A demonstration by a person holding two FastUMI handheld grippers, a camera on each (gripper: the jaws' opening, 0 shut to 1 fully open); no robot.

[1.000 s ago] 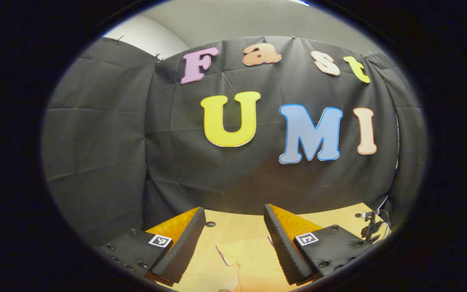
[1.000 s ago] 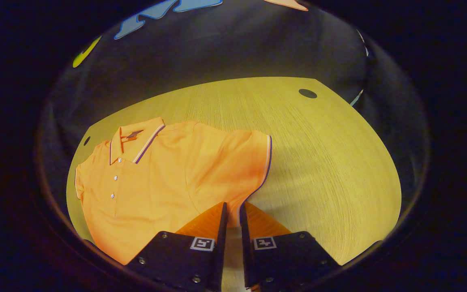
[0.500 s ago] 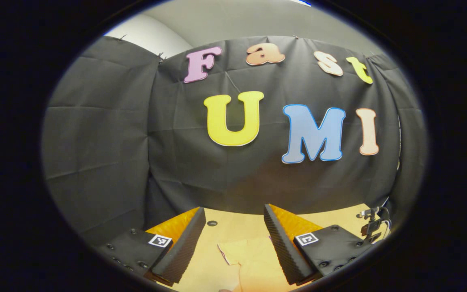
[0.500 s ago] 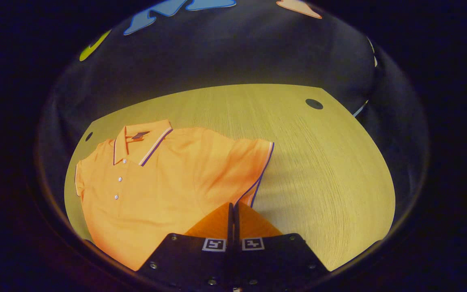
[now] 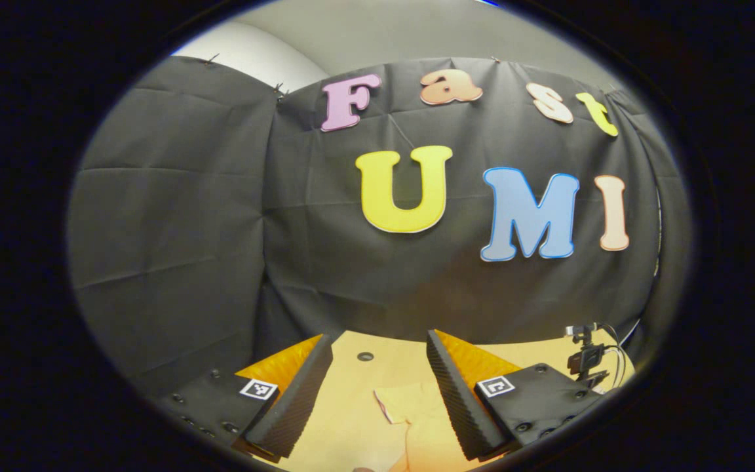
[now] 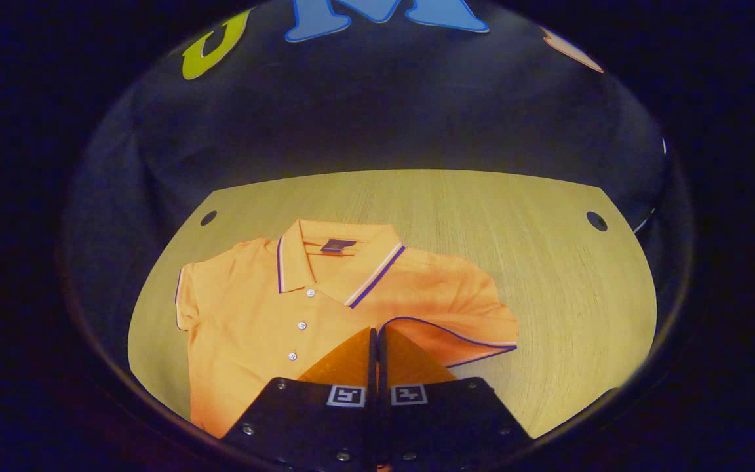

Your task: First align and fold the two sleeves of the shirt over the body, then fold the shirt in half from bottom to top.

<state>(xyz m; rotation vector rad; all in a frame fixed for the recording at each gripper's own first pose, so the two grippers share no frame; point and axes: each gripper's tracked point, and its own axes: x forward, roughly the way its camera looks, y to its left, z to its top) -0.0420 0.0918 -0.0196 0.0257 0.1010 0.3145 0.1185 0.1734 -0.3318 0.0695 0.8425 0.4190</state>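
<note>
Currently my right gripper [image 6: 375,334] is clamped on the shirt's right sleeve [image 6: 456,328], lifting it over the shirt [image 6: 253,334], which lies flat on the table [image 6: 548,275]. My left gripper [image 5: 377,373] hangs wide open, holding nothing. Risk: thin fabric may slip from the pinch, or pulling may drag the body askew, misaligning the 2 sleeves.

We are reading no words or numbers here; we are only seeing small square black-and-white coded markers [image 5: 259,389], one on each finger mount of the left gripper [image 5: 377,339] and one on each finger mount of the right gripper [image 6: 377,330]. We are also noticing a dark tag [image 6: 337,245] inside the collar of the shirt [image 6: 253,328], too small to read.
</note>
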